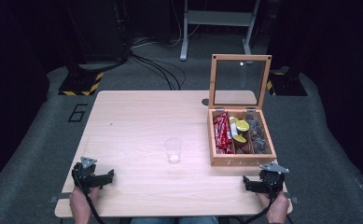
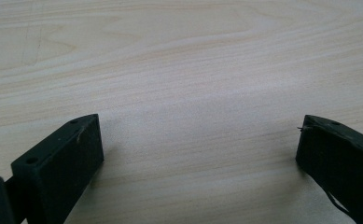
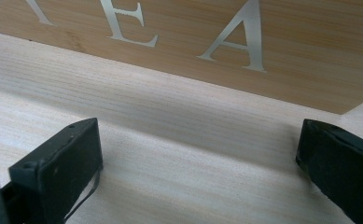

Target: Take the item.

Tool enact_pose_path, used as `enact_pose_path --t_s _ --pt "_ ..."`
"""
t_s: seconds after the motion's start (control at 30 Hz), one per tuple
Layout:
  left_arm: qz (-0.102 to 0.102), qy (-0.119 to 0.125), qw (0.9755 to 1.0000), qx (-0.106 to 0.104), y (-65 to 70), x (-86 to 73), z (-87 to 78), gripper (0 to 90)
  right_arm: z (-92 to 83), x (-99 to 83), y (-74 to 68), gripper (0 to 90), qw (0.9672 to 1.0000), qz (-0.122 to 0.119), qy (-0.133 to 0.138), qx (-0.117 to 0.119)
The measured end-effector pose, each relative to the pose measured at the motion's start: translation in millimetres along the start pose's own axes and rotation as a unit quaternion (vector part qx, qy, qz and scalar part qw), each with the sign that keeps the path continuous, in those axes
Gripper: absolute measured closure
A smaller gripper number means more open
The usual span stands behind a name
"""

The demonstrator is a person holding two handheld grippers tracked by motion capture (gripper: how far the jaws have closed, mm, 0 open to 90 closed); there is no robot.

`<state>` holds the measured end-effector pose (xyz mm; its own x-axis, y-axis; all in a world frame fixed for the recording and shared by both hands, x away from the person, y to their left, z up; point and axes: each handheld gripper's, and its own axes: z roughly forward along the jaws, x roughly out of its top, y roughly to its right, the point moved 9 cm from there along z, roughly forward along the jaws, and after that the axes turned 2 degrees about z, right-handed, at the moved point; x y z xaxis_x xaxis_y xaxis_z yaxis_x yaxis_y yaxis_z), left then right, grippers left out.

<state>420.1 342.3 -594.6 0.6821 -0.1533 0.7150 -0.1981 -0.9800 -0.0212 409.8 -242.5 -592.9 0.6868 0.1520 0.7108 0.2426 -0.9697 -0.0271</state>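
The left gripper (image 1: 94,177) and right gripper (image 1: 261,183) are black, blocky tools, each topped by a grey three-cornered plate and trailing a black cable. Their jaws are thick, matte black slabs with small screw holes and scuffed edges. The hands are bare.

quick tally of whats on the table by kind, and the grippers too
wooden tea box, lid open: 1
clear plastic cup: 1
grippers: 2, the left gripper and the right gripper, both open and empty
total: 4
The packets inside the box are too small to count.
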Motion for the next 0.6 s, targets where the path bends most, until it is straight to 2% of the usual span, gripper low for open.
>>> enact_pose_path --t_s 0.47,0.6 --pt "-0.001 0.005 1.0 0.002 0.0 0.5 0.6 0.4 -2.2 0.0 2.9 2.5 0.9998 0.01 -0.011 -0.012" --pt "-0.001 0.004 1.0 0.001 0.0 0.4 0.4 0.5 -11.2 0.8 5.2 0.5 0.9998 0.009 -0.009 -0.015"
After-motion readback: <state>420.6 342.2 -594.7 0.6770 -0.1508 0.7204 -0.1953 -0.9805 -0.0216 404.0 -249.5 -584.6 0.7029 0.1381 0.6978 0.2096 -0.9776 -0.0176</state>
